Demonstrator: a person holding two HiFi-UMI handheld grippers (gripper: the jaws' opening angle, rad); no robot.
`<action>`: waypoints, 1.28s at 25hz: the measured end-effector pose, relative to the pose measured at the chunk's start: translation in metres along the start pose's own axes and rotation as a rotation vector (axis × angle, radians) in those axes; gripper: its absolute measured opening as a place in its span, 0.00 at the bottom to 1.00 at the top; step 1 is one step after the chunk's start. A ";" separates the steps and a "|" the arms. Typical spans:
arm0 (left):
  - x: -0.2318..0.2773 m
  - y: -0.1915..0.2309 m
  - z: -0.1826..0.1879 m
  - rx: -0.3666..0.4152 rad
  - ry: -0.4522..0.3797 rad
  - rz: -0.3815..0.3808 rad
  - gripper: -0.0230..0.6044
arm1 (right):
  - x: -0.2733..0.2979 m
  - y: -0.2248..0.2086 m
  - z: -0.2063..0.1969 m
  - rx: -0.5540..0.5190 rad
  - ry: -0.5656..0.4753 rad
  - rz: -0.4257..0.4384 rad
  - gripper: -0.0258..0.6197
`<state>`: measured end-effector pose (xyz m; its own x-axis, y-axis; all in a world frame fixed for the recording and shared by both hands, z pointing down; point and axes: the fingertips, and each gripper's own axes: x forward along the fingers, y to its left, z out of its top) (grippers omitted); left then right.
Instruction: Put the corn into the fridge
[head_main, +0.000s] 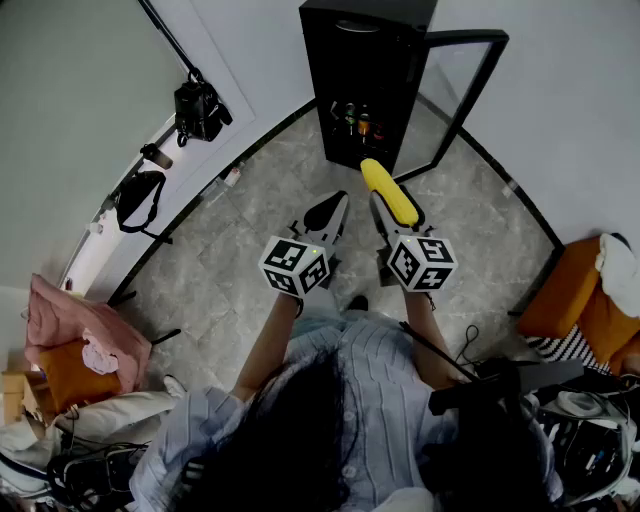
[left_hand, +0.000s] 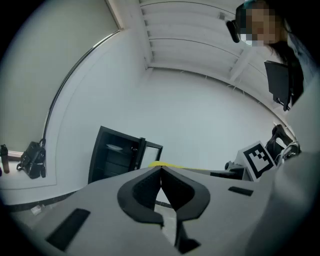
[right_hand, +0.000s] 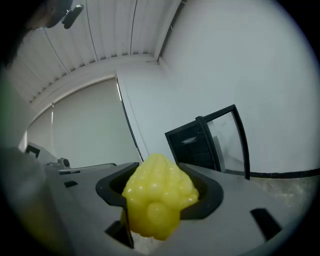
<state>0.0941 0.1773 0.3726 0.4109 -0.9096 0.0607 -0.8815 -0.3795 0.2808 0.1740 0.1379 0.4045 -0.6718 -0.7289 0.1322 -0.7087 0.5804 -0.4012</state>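
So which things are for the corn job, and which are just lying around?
For the job: corn, right gripper holding it, fridge with its door open.
Just lying around: black bag, pink cloth, orange cushion.

**No legible text found**

The marker cube (head_main: 297, 265) on the left gripper (head_main: 336, 200) and the one on the right gripper (head_main: 395, 205) bear black-and-white square patterns only, with no letters or digits. The bottles (head_main: 357, 120) inside the fridge (head_main: 365, 40) carry labels too small to read. Nothing else shows any writing.
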 end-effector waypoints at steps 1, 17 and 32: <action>0.001 -0.004 -0.002 -0.001 0.003 -0.006 0.05 | -0.004 -0.001 -0.001 0.002 -0.002 0.002 0.44; 0.023 -0.002 -0.005 -0.027 0.023 -0.034 0.05 | 0.003 -0.005 0.006 0.014 -0.023 0.033 0.44; 0.063 0.079 0.007 -0.052 0.065 -0.042 0.05 | 0.094 -0.010 0.010 0.035 0.003 0.010 0.44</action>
<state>0.0488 0.0893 0.3917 0.4630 -0.8796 0.1092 -0.8506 -0.4063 0.3338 0.1200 0.0596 0.4123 -0.6796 -0.7218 0.1308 -0.6939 0.5747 -0.4339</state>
